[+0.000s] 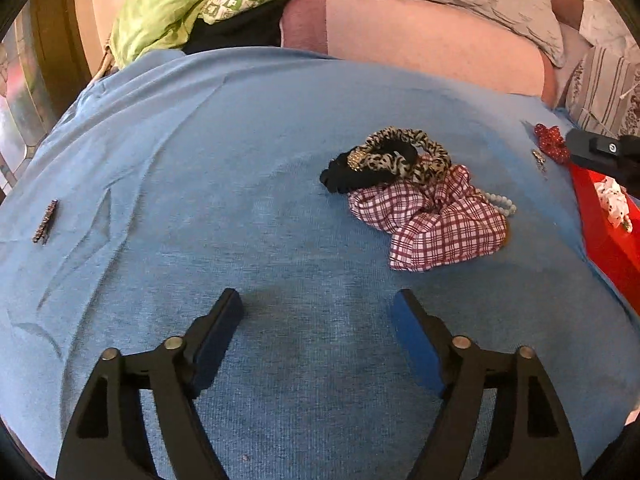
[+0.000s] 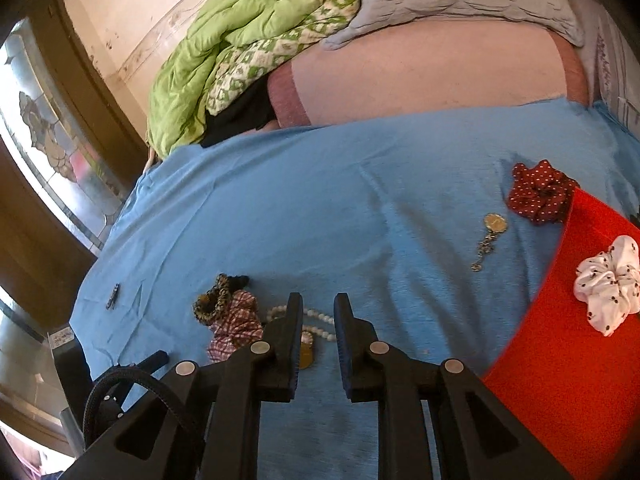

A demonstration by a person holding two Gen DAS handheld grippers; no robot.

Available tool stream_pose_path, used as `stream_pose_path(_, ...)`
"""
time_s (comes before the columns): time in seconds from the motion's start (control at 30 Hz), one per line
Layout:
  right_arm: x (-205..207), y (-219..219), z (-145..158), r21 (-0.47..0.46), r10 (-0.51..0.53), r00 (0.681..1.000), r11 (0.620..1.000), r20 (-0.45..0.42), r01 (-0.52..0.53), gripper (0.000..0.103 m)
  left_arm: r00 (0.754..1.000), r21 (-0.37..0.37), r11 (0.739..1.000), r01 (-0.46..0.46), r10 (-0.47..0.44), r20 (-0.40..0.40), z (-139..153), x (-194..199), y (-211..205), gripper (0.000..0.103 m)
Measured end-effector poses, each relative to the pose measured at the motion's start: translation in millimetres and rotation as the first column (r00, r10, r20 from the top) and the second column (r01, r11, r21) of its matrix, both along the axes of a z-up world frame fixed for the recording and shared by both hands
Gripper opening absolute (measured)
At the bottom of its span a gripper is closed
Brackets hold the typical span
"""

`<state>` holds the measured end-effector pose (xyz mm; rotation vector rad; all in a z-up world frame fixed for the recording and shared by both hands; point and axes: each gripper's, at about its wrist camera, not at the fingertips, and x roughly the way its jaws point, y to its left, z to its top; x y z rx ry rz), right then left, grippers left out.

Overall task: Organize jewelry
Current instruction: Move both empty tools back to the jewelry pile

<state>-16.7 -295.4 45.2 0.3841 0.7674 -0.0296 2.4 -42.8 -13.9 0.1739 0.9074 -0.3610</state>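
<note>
Spread over the bed, a blue cloth (image 2: 360, 208) is carrying nearly all the jewelry and hair pieces, with a green quilt (image 2: 208, 80) bunched up behind it. Along its right edge a red tray (image 2: 560, 380) is lying, and so far it is holding just one thing, a white spotted scrunchie (image 2: 608, 284). That looks like the only piece sorted, so the task seems to be at an early stage.

Everything else is waiting on the cloth. A dark red dotted scrunchie (image 2: 540, 192) is touching the tray's far corner but lying outside it. Near the middle, a checked scrunchie (image 1: 432, 224) is sitting under a leopard-print one (image 1: 404, 152) and a black one (image 1: 352, 178), with a white bead strand (image 2: 320, 322) beside the heap. A gold pendant on a chain (image 2: 490, 240) is lying apart, and a small dark clip (image 1: 46, 222) is far off to the left.

The left hand-held gripper (image 1: 318, 312) is hovering wide apart over bare cloth, holding nothing. The right hand-held gripper (image 2: 318, 312) is standing narrow, with nothing pinched, just above the beads.
</note>
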Motion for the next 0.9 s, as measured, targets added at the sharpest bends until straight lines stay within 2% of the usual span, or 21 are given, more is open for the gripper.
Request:
stream_pose_path(0.17, 2.1, 7.2, -0.4, -0.002, 0.009, 1.000, 1.000, -0.002, -0.009, 0.018, 1.000, 0.004, 1.000, 0.011, -0.011, -0.015, -3.4, 0.9, -5.5, 0.093)
stream_pose_path(0.4, 5.1, 14.3, -1.5, -0.009, 0.014, 1.000, 1.000, -0.012, -0.014, 0.018, 1.000, 0.013, 1.000, -0.002, 0.002, -0.008, 0.3, -0.3, -5.5, 0.093)
stream_pose_path(0.53, 5.8, 15.8, -1.2, -0.009, 0.016, 1.000, 1.000, -0.012, -0.016, 0.018, 0.999, 0.009, 0.999, -0.036, 0.036, 0.015, 8.7, -0.1, 1.6, 0.089)
stream_pose_path(0.7, 7.9, 23.8, -0.7, -0.016, 0.032, 0.999, 0.999, -0.017, -0.032, 0.018, 0.993, -0.052, 0.995, -0.081, 0.085, 0.078, 36.0, 14.9, 14.1, 0.088)
stream_pose_path(0.77, 7.7, 26.0, -1.2, -0.022, 0.033, 0.999, 0.999, -0.022, -0.033, 0.018, 0.993, -0.098, 0.991, -0.089, 0.096, 0.072, 44.3, 23.8, 18.8, 0.087)
stream_pose_path(0.9, 8.8, 25.9, -2.9, -0.024, 0.022, 0.999, 0.999, -0.032, -0.023, 0.018, 0.997, -0.196, 0.978, -0.068, 0.073, 0.022, 52.3, 41.8, 24.3, 0.075)
